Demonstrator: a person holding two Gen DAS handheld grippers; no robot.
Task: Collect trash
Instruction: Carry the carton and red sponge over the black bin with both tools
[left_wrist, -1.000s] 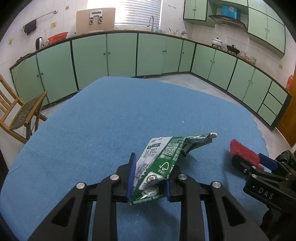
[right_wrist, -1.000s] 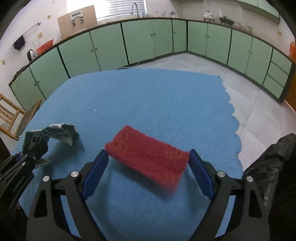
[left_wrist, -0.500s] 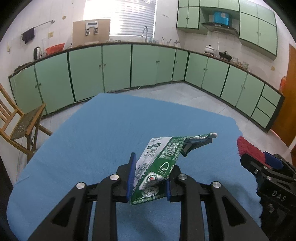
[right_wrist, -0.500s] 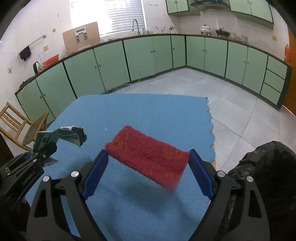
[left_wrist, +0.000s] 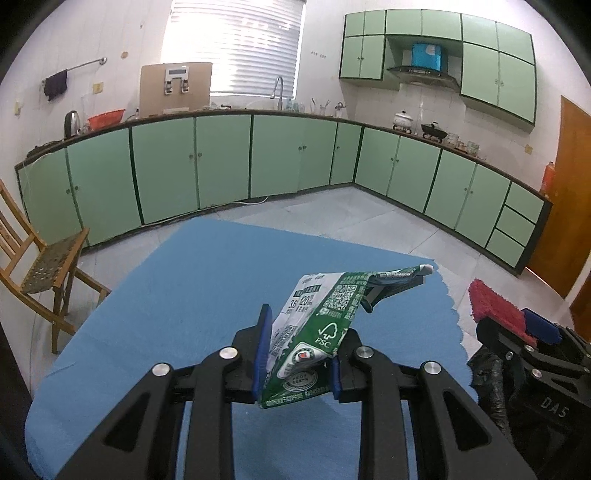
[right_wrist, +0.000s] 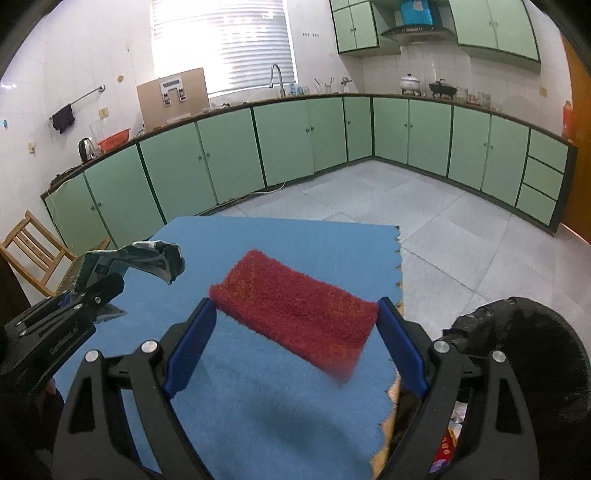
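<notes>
Our left gripper (left_wrist: 297, 354) pinched the flattened carton (left_wrist: 321, 332); our right gripper (right_wrist: 295, 332) clamped the red sponge (right_wrist: 295, 314) above the cloth's scalloped edge (right_wrist: 399, 266) at 3 o'clock.

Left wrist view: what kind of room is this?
A home kitchen, most likely: green base cabinets line the walls, with a sink faucet under the window and a range hood above the cookware.

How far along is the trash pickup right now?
Done: both items are picked up. In hand: the left tongs pinch a flattened carton, the right tongs clamp a red sponge, both above the blue cloth. Left: dropping them into the black bin on the right.
</notes>
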